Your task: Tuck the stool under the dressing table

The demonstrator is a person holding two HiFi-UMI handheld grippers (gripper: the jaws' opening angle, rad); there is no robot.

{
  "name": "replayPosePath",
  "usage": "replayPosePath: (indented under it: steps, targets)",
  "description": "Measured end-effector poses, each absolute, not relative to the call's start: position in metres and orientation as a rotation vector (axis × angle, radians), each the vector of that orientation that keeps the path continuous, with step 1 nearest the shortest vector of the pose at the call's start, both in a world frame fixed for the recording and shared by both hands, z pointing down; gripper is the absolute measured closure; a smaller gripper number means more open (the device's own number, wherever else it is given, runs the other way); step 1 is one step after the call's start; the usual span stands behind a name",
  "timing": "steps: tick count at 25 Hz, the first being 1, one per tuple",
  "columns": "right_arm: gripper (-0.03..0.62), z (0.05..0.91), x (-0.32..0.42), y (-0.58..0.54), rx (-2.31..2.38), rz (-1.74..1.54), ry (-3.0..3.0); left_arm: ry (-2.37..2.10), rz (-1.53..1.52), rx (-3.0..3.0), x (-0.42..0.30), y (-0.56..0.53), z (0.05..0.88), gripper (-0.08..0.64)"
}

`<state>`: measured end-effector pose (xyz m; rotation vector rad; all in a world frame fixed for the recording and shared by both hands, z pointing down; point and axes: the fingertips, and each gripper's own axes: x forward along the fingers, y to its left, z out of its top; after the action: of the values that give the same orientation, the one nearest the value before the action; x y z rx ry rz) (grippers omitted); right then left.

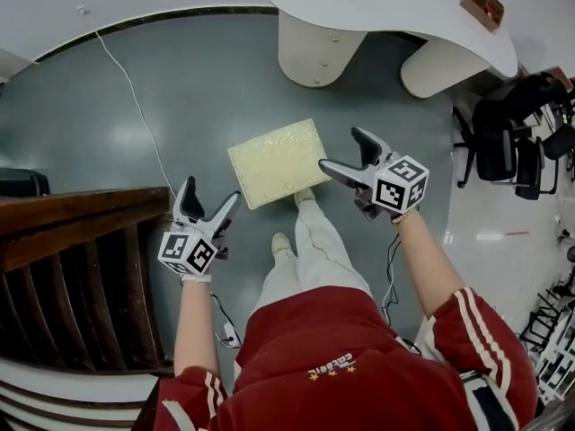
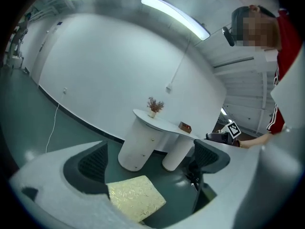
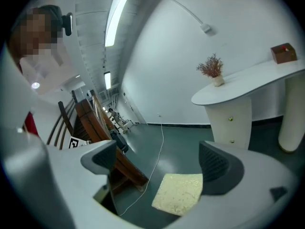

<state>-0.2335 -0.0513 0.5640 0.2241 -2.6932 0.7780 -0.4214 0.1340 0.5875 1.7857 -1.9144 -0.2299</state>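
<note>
The stool point(image 1: 279, 162) shows as a pale yellow patterned square seat on the grey floor, just in front of the person's feet. It also lies low between the jaws in the left gripper view point(image 2: 136, 196) and the right gripper view point(image 3: 179, 193). The white dressing table point(image 1: 386, 3) stands beyond it on two rounded cream pedestals point(image 1: 314, 50), apart from the stool. My left gripper point(image 1: 207, 206) hangs open to the stool's lower left, holding nothing. My right gripper point(image 1: 348, 153) is open just right of the stool's edge, also empty.
A dark wooden stair rail point(image 1: 76, 250) fills the left side. A white cable point(image 1: 135, 106) runs across the floor from the wall. Black chairs point(image 1: 508, 142) stand at the right. A small brown box point(image 1: 482, 4) and a dried plant point(image 2: 154, 105) sit on the table.
</note>
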Motion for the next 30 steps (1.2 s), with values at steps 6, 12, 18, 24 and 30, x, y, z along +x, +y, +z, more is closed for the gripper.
replayPosePath:
  steps: [6, 12, 18, 24, 30]
  targets:
    - [0.069, 0.673, -0.253, -0.094, 0.232, 0.883, -2.609, -1.853, -0.166, 1.699, -0.432, 0.106, 0.703, -0.009]
    - [0.069, 0.795, -0.26, -0.107, 0.221, 0.964, -2.472, -1.735, -0.115, 1.536, -0.44, 0.097, 0.838, -0.006]
    - [0.083, 0.909, -0.248, -0.117, 0.249, 0.986, -2.333, -1.685, -0.08, 1.44, -0.44, 0.093, 0.937, -0.009]
    - [0.084, 0.986, -0.232, -0.111, 0.267, 1.021, -2.217, -1.649, -0.082, 1.299, -0.446, 0.106, 1.015, -0.012]
    - [0.084, 1.029, -0.242, -0.108, 0.236, 1.066, -2.185, -1.596, -0.197, 1.26, -0.437, 0.103, 1.05, -0.014]
